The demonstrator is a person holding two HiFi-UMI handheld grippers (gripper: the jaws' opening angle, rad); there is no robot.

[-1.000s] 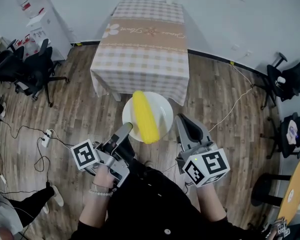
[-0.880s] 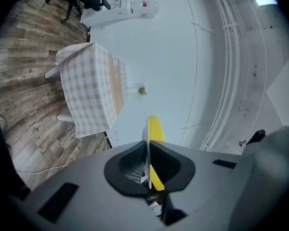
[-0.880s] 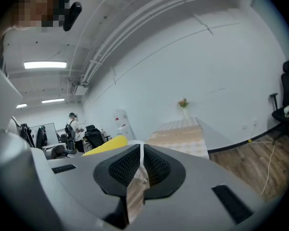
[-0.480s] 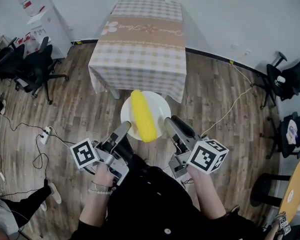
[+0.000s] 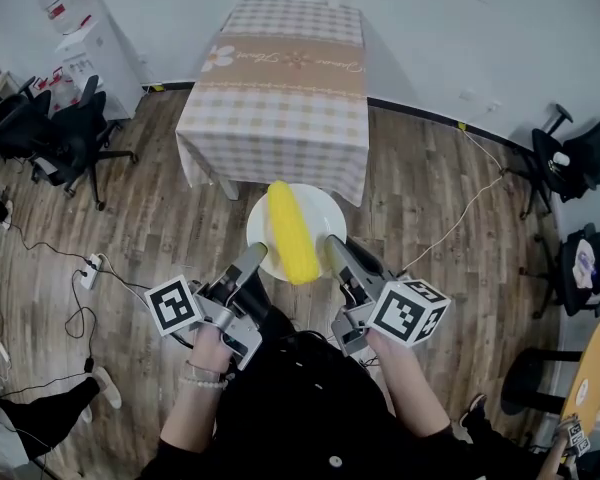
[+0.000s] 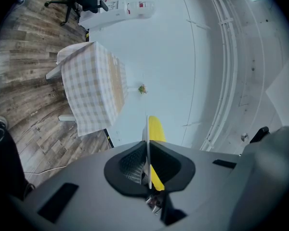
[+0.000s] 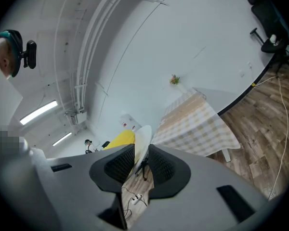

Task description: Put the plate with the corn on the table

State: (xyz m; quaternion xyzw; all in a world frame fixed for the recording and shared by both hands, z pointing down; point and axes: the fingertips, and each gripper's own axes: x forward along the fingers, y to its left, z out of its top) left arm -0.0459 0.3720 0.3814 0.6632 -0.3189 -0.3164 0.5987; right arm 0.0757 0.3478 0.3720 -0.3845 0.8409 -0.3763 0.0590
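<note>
Gripped the plate (image 5: 322,218) rim with left claw (image 5: 254,256); was closing right claw (image 5: 333,245) round it, seemingly without contact.

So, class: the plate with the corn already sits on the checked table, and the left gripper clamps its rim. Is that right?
Not quite. The plate with the corn is not on the table yet. The head view shows it held up in the air in front of the table, over the wooden floor. The left gripper does clamp its rim.
</note>
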